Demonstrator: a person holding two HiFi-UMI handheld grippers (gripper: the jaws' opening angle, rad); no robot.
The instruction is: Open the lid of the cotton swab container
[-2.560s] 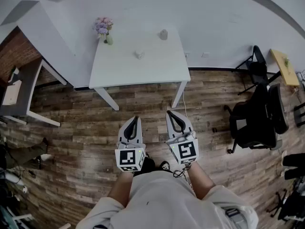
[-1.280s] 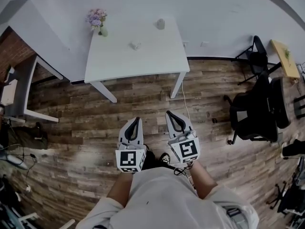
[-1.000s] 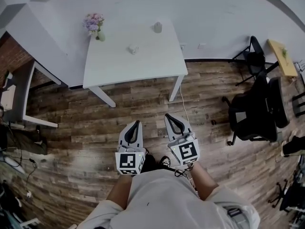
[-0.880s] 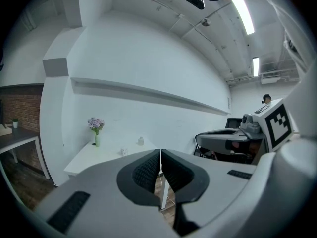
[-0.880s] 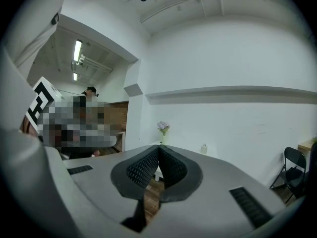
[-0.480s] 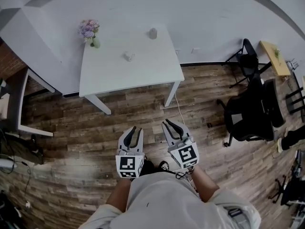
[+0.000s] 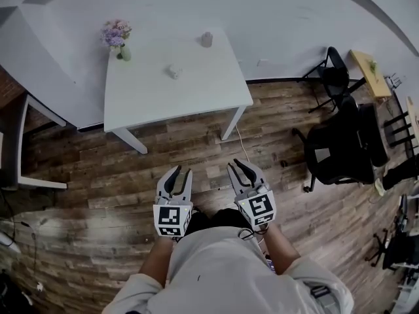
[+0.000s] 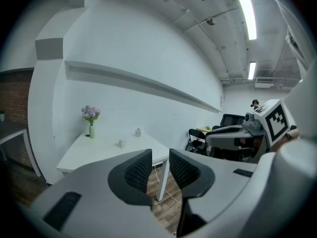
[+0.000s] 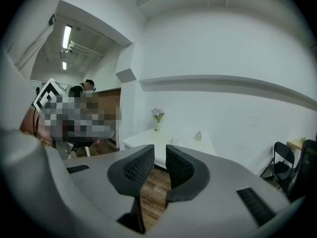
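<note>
A small pot (image 7: pixel 173 72) sits mid-desk and a jar (image 7: pixel 207 39) at the far edge. They're too small for me to tell which holds the swabs. Flowers (image 7: pixel 114 33) stand at the desk's (image 7: pixel 177 100) far left corner. I'm well back on the wood floor (image 7: pixel 98 169), my left gripper (image 7: pixel 177 173) and right gripper (image 7: pixel 239 167) side by side. Both sets of jaws have just been opening and now stand narrowly apart with nothing between them.

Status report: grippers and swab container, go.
Empty: left gripper, right gripper; jaws just been opening. Two small containers on white table, far off, untouched; swab one unclear. Only wood floor between.
</note>
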